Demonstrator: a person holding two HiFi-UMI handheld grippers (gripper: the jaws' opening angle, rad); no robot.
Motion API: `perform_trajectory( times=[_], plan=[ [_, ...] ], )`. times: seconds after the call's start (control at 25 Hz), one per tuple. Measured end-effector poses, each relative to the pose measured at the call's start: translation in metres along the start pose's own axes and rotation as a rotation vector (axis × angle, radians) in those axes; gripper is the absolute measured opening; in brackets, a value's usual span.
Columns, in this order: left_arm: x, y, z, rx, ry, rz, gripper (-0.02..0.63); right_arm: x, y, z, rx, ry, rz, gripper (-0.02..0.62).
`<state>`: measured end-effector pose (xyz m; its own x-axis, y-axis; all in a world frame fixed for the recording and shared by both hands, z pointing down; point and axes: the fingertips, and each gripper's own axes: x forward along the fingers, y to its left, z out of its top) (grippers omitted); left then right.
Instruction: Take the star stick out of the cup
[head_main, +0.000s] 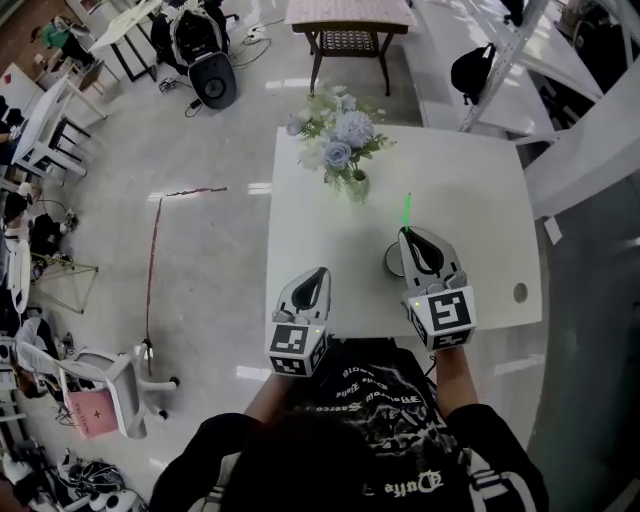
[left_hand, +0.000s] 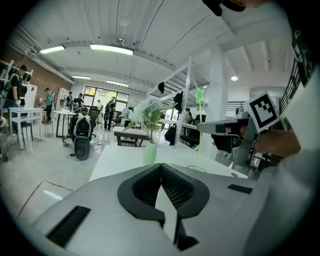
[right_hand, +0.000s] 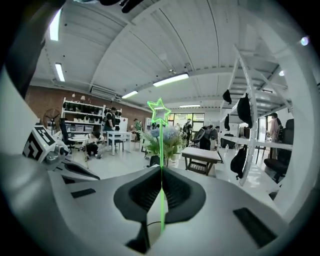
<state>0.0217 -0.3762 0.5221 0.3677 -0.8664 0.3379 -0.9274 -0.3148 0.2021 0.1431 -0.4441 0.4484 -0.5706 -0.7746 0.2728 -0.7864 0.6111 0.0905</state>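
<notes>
White table (head_main: 470, 190) | right claw (head_main: 406, 233) pinching star stick (head_main: 407, 210) over cup (head_main: 391, 262) | left claw (head_main: 323, 271) pressed together, near edge

Floor (head_main: 205, 140): pale and glossy, with a thin red cord (head_main: 153, 265) trailing across it. White square tabletop (head_main: 480, 190), with a vase of pale blue and white flowers (head_main: 340, 140) near its far edge. Beyond it stands a dark wooden side table (head_main: 350, 18). White desks (head_main: 45, 115) and a white office chair (head_main: 110, 385) are at left. Ribbed white ceiling (right_hand: 150, 45) with strip lights (left_hand: 111, 48). Brick wall (right_hand: 42, 102) behind white shelving (right_hand: 80, 112).
</notes>
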Motion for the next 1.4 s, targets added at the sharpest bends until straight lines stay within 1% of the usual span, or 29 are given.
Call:
perform_trajectory(
  times=[0.12,0.24,0.28,0.4,0.52,0.64,0.76,0.96,1.08,1.2,1.4],
  plan=[
    [0.001,-0.008,0.013,0.014,-0.033,-0.037,0.020,-0.015,0.000,0.012,-0.016,-0.060,-0.021,0.011],
    [0.000,-0.015,0.026,0.025,-0.064,-0.068,0.020,-0.031,-0.002,0.025,-0.017,-0.150,-0.058,0.011],
    [0.000,-0.019,0.031,0.028,-0.074,-0.079,0.020,-0.038,-0.003,0.027,-0.012,-0.165,-0.072,0.011],
    [-0.001,-0.027,0.043,0.041,-0.100,-0.114,0.020,-0.056,-0.008,0.026,0.006,-0.166,-0.111,0.011],
    [-0.002,-0.034,0.049,0.048,-0.105,-0.142,0.020,-0.074,-0.014,0.023,0.025,-0.180,-0.170,0.011],
    [-0.001,-0.040,0.051,0.050,-0.118,-0.174,0.020,-0.089,-0.024,0.012,0.045,-0.184,-0.244,0.011],
    [-0.002,-0.043,0.057,0.049,-0.135,-0.192,0.020,-0.101,-0.033,-0.003,0.087,-0.183,-0.311,0.011],
    [0.000,-0.043,0.054,0.045,-0.134,-0.210,0.020,-0.113,-0.033,-0.029,0.110,-0.143,-0.363,0.011],
    [0.001,-0.036,0.050,0.036,-0.127,-0.196,0.020,-0.115,-0.033,-0.046,0.123,-0.122,-0.383,0.011],
    [0.000,-0.028,0.050,0.015,-0.125,-0.175,0.020,-0.119,-0.038,-0.064,0.170,-0.102,-0.407,0.011],
    [0.001,-0.017,0.042,0.037,-0.120,-0.141,0.020,-0.127,-0.043,-0.082,0.190,-0.064,-0.433,0.011]
  ],
)
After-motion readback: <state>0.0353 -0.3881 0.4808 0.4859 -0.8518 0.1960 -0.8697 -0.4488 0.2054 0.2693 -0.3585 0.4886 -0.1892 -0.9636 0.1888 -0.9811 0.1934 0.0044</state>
